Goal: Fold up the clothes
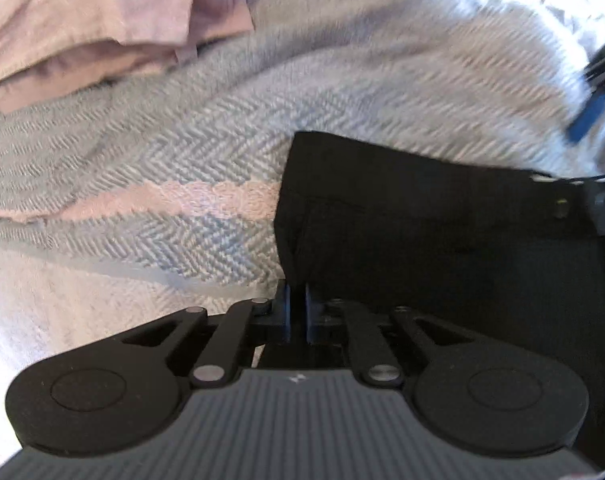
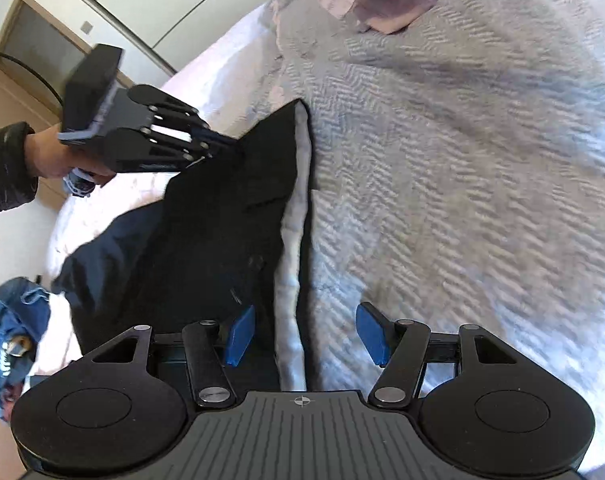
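Herringbone bedspread (image 2: 462, 160) carries a black garment (image 2: 206, 232); left hand-held gripper (image 1: 297, 312) pinches its corner, right hand-held gripper (image 2: 302, 336) gapes wide.

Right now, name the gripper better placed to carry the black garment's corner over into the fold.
Left. The left gripper is already shut on the black garment at its far corner. The right gripper hangs open over the near edge, holding nothing.

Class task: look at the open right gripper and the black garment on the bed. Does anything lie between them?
Nothing visible does. The right gripper is open straight over the black garment's pale-lined edge, with only bedspread beside it. The left gripper already pinches another corner.
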Available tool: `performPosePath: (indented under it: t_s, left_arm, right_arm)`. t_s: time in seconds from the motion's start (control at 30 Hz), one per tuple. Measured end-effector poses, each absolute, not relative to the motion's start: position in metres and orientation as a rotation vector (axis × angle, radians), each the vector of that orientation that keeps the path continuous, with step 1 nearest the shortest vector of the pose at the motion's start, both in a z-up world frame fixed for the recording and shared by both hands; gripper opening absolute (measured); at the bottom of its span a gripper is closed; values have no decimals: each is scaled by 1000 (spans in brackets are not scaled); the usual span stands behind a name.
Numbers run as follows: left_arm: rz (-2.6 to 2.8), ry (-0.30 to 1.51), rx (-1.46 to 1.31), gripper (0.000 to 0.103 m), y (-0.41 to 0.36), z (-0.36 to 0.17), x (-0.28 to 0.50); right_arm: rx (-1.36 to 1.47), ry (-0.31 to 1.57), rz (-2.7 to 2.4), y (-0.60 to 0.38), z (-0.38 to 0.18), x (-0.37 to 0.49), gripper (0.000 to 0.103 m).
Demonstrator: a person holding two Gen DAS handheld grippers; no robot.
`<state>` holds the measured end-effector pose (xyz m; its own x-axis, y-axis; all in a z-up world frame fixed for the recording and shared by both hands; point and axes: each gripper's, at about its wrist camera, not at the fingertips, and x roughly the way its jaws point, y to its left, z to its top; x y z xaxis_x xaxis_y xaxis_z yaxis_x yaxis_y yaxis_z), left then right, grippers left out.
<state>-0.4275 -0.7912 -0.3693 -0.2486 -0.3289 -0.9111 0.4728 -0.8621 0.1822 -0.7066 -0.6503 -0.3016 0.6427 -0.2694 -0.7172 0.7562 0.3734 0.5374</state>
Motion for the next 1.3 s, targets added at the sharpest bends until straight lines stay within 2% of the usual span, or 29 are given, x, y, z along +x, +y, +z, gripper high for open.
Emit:
performPosePath:
  t_s: [0.1, 0.2, 0.47, 0.6, 0.73, 0.77, 0.8, 0.87, 0.9, 1.03, 1.2, 1.3]
  left_arm:
    - [-2091, 159, 1497, 12, -788, -368, -428]
    - [-2042, 143, 1478, 29, -786, -367, -428]
    - [-2011, 237, 1358, 34, -729, -303, -369]
    - [-2015, 324, 1378, 38, -662, -297, -340]
    - [-1978, 425, 1425, 40, -593, -313, -324]
    - [-1967, 451, 1437, 40, -576, -317, -320]
    - [-1951, 485, 1446, 40, -560, -321, -316]
    - [-1904, 550, 1447, 40, -534, -327, -308]
    - [-1883, 573, 1444, 40, -523, -328, -304]
    - [-1806, 649, 1391, 40, -492, -328, -289]
    - [-1706, 674, 1366, 40, -475, -328, -264]
    - [-1657, 621, 1354, 42, -465, -314, -239]
  right_arm:
    - [986, 592, -769, -632, -292, -722, 61]
    - [1007, 595, -813, -602, -279, -738, 61]
    - [1051, 644, -798, -537, -266, -742, 61]
    - [993, 576, -738, -566, -264, -711, 61]
    - [889, 632, -669, -616, -278, -670, 61]
    - [879, 671, -654, -625, -284, -662, 54]
    - [875, 711, -641, -633, -290, -655, 42]
    - [884, 779, -646, -643, -296, -651, 28]
    - [892, 786, -647, -646, -295, -653, 9]
    - [864, 721, -672, -649, -263, -662, 0]
    - [815, 783, -689, -659, -283, -643, 0]
    - [809, 815, -710, -658, -289, -642, 1]
